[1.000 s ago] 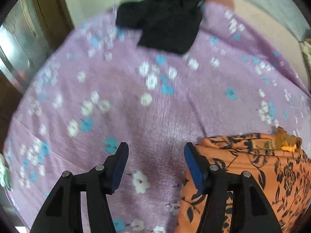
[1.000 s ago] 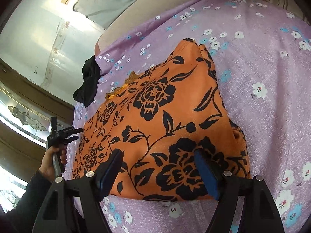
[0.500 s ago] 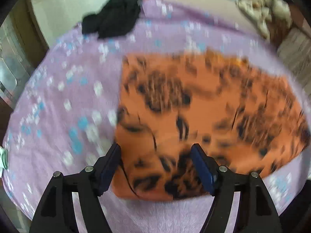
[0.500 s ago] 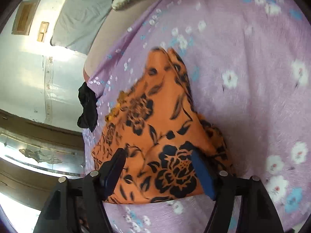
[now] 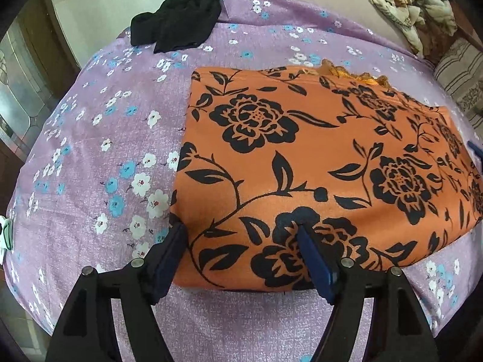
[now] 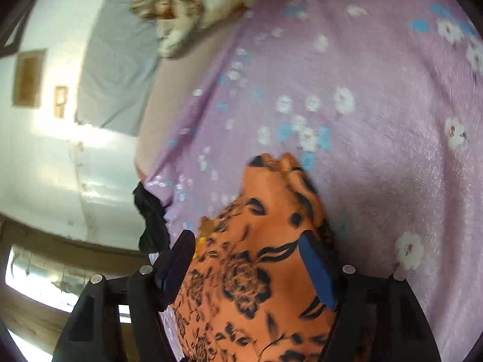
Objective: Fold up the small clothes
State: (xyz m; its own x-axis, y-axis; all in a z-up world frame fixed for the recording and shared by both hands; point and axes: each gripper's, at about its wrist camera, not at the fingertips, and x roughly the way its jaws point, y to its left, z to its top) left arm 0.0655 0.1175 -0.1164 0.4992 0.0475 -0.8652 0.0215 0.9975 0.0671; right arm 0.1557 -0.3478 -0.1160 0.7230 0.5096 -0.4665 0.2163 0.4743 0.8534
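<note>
swinging in from the bare bedspread, the left gripper (image 5: pixel 241 250) now straddles the near-left corner of the orange floral garment (image 5: pixel 317 163), fingers wide open, holding nothing; the right gripper (image 6: pixel 247 259), equally spread, has closed in on its other end, likely readying a fold; purple floral bedspread (image 5: pixel 99 157), black garment (image 5: pixel 178 18) beyond, bedroom

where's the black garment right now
In the left wrist view the black garment lies crumpled at the far left corner of the purple floral bedspread, apart from the orange floral cloth and beyond it.
</note>
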